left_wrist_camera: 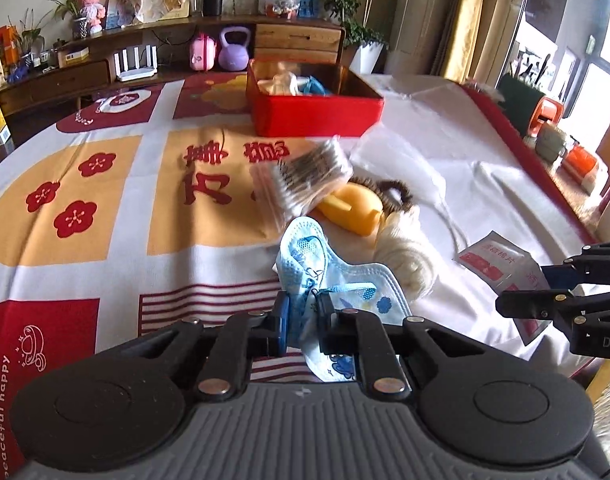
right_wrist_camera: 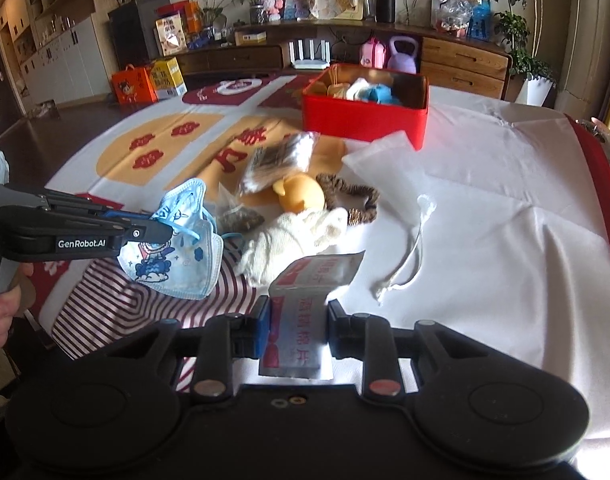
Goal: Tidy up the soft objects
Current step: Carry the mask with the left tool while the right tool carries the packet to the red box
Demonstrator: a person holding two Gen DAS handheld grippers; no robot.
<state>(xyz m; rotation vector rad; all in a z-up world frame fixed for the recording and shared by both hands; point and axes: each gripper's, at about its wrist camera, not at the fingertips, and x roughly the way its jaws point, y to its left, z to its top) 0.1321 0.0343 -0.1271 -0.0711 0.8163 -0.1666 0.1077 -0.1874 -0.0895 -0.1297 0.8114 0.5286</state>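
Left tool (left_wrist_camera: 303, 312), lower centre of its frame, is clamped on a blue printed face mask (left_wrist_camera: 305, 252); right tool (right_wrist_camera: 299, 316) grips a foil wipe packet (right_wrist_camera: 305, 308). Red box (right_wrist_camera: 365, 120) sits upper centre on the desk (right_wrist_camera: 505, 220).

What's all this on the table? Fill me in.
A person is sorting soft items with two hand-held tools. The left claw is shut on a light blue printed face mask, lifted off the tablecloth. The right claw grips a silver and red foil sachet. The open red rectangular box beyond already holds a few soft things; a cream knitted glove waits outside.
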